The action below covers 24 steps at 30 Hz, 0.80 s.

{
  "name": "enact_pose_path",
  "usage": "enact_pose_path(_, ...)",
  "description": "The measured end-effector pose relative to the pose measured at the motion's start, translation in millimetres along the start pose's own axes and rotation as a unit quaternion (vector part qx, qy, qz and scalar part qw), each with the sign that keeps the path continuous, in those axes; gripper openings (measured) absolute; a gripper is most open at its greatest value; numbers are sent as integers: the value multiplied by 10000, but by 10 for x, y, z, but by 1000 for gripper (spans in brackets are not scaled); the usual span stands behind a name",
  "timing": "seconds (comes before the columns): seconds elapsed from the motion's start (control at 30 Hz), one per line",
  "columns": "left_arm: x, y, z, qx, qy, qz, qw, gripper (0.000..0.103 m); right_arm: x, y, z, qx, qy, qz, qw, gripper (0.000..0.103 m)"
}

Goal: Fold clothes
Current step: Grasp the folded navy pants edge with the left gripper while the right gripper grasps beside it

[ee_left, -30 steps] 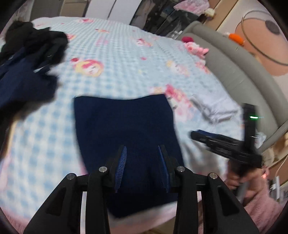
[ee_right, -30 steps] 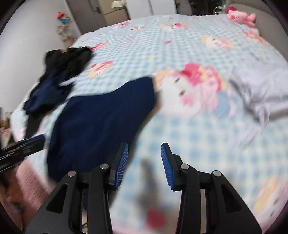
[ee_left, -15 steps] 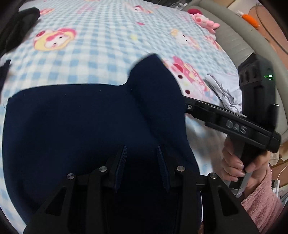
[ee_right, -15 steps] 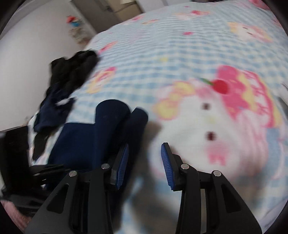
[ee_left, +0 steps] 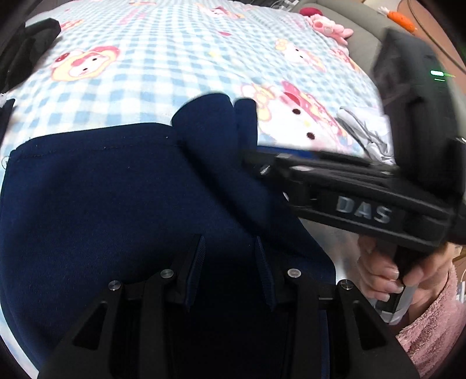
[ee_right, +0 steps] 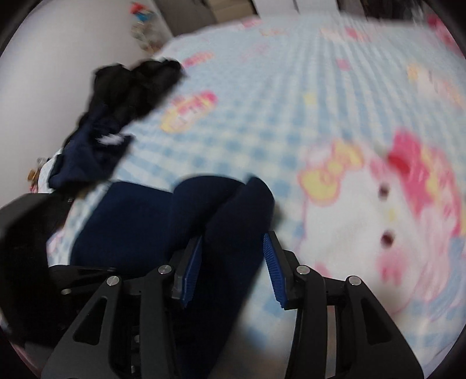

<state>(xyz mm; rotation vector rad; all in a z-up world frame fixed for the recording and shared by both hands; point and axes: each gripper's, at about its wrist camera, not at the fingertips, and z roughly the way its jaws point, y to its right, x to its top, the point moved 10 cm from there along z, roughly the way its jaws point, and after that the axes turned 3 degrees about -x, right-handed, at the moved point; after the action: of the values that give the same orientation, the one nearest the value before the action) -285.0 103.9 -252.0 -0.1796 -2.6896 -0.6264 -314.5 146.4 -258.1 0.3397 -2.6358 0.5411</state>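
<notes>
There are two grippers: the left gripper (ee_left: 230,262) and the right gripper (ee_right: 233,262). On the one bed (ee_left: 163,73) I count one navy garment (ee_left: 102,204), one pile of dark clothes (ee_right: 116,116), one pale grey cloth (ee_left: 367,134) and one pink plush toy (ee_left: 329,27).

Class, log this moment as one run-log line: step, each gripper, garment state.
step: fold | left gripper: open over navy garment | right gripper: open around raised corner | bed

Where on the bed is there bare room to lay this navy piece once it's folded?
Bare checked sheet lies beyond the navy garment, between the dark clothes pile on the left and the pale garment on the right. Crowded: near edge, where both grippers, left and right, work the navy cloth.
</notes>
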Motion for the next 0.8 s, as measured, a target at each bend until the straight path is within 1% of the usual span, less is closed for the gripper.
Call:
enact_pose_path(0.07, -11, 12, 24, 81, 20, 44, 10000, 38, 28, -37, -44, 291, 40, 178, 9994, 47)
enact_pose_path(0.13, -25, 23, 40, 149, 45, 81, 9998, 38, 111, -119, -147, 454, 206, 175, 9986, 54)
enact_pose_path(0.17, -33, 28, 45, 180, 59, 99, 9998, 38, 129, -133, -145, 369, 220, 131, 9990, 58)
enact_pose_path(0.27, -51, 38, 64, 276, 65, 145, 9995, 38, 102, -104, -53, -205, 101, -105, 9997, 57)
enact_pose_path(0.3, -57, 41, 72, 302, 59, 154, 9994, 38, 48, -75, -55, -358, 45, -202, 9991, 50)
enact_pose_path(0.4, -77, 25, 102, 317, 25, 120, 9994, 38, -109, 10, -65, -813, -126, -493, 9954, 42)
enact_pose_path(0.5, -83, 12, 116, 270, 33, 56, 9996, 38, -260, 96, -85, -1267, -296, -783, 9884, 38)
enact_pose_path(0.57, -91, 12, 126, 274, 51, 52, 9996, 38, -347, 256, -156, -1371, -321, -610, 9882, 36)
enact_pose_path(0.63, -101, 8, 128, 314, 73, 90, 9994, 38, -325, 402, -266, -1450, -199, -406, 9884, 32)
enact_pose_path(0.7, -90, 9, 128, 322, 84, 89, 9994, 38, -288, 549, -390, -1538, -44, -202, 9879, 22)
enact_pose_path(0.73, -84, 9, 128, 325, 90, 89, 9994, 38, -270, 623, -453, -1581, 34, -99, 9874, 20)
enact_pose_path(0.8, -75, 27, 128, 308, 102, 67, 9995, 38, -234, 771, -579, -1667, 189, 105, 9858, 21)
